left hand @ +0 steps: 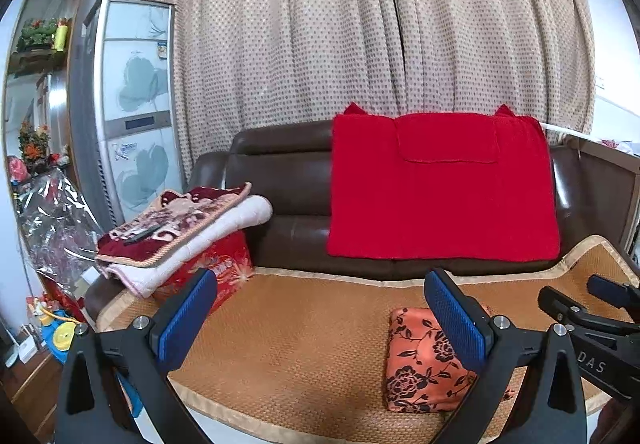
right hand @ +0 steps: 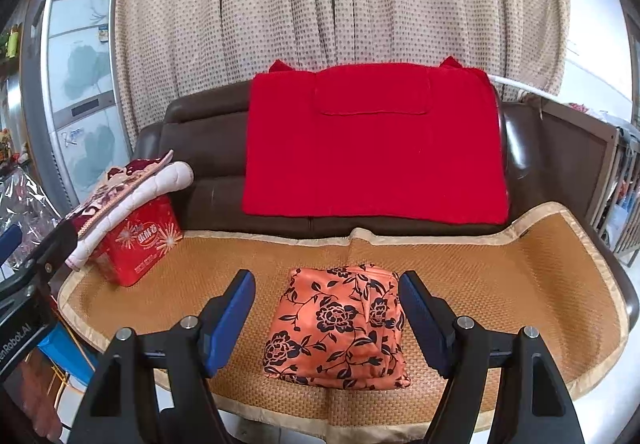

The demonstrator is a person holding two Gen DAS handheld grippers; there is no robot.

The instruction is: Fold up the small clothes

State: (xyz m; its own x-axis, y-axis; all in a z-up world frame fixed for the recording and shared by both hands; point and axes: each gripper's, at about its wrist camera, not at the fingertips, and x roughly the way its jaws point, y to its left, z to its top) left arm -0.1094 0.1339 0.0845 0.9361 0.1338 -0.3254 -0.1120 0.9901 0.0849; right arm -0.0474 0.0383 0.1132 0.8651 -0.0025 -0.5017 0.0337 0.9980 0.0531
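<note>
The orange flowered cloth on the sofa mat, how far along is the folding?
The flowered cloth already lies in a compact folded bundle on the woven mat. Nothing is in hand: the left gripper and right gripper are both open and off it. Little looks left, perhaps a final tidy or setting it aside.

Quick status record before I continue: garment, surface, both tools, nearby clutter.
garment: orange floral cloth, folded into a compact bundle
surface: woven mat on the sofa seat
left tool: open, empty, garment toward its right finger
right tool: open, empty, garment between the fingers, untouched
backrest: red knit cloth draped
clutter: folded blankets on red box
</note>
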